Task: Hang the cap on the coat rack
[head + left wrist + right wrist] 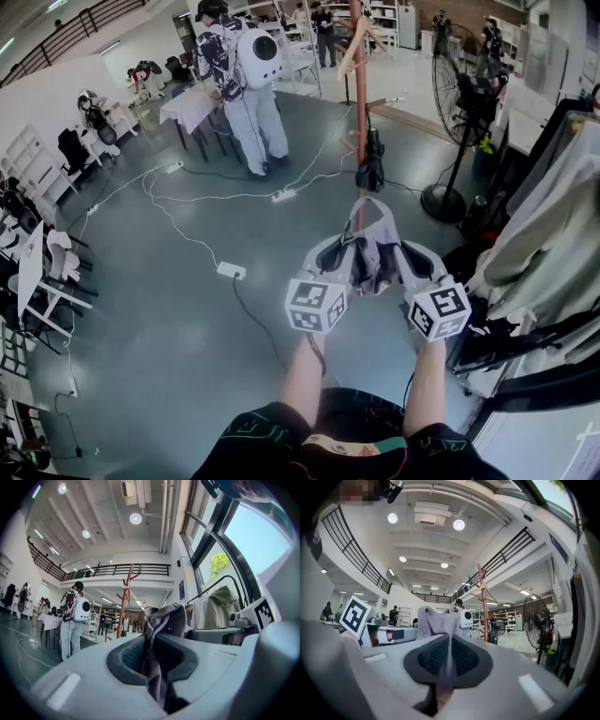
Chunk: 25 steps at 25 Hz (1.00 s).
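A grey-lilac cap (368, 246) hangs in the air between my two grippers, its strap arching above them. My left gripper (343, 257) is shut on the cap's left side, and its own view shows the cloth (163, 629) pinched between the pads. My right gripper (401, 255) is shut on the cap's right side, with a thin fold of fabric (437, 620) squeezed in its jaws. The wooden coat rack (360, 112) stands upright just beyond the cap, its angled pegs near the top. The coat rack (124, 603) is ahead left of the left gripper and the coat rack (482, 603) ahead right of the right one.
A person with a white backpack (247, 77) stands to the left of the rack. A standing fan (457, 101) is at its right. Garments on a rail (542, 225) crowd the right side. White cables and power strips (231, 270) cross the grey floor; chairs and tables line the left.
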Motion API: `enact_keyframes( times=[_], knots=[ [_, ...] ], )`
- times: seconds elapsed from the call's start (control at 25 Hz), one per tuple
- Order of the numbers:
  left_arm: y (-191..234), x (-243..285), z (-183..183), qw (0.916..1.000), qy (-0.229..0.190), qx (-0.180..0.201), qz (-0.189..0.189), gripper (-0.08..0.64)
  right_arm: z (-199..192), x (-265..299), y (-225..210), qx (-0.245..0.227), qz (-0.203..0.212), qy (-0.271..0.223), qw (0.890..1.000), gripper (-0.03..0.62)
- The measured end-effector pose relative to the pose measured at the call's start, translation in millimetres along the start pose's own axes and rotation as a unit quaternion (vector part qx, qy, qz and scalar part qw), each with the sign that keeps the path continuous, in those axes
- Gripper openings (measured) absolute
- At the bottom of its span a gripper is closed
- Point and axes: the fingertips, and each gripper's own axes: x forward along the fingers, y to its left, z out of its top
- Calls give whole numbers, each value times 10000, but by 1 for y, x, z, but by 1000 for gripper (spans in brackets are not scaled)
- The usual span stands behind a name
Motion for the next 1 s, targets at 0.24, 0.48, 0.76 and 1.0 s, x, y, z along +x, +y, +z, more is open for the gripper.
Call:
enact_keyframes(
  times=[0.24,0.48,0.76,1.0],
  knots=[
    [-1,3,2,10000,-33,-70,-56,49,9,-1,-6,33,-157,-191,9997,28],
    [-4,11,7,9999,-78,-15,-122,49,12,0,-14,52,-168,-195,9997,29],
    [-10,19,7,9998,-76,29,-160,49,14,-2,-25,113,-165,-248,9995,29],
    [0,21,-6,9999,95,-12,-64,49,-2,8,-24,239,-133,-44,9996,29]
  ],
)
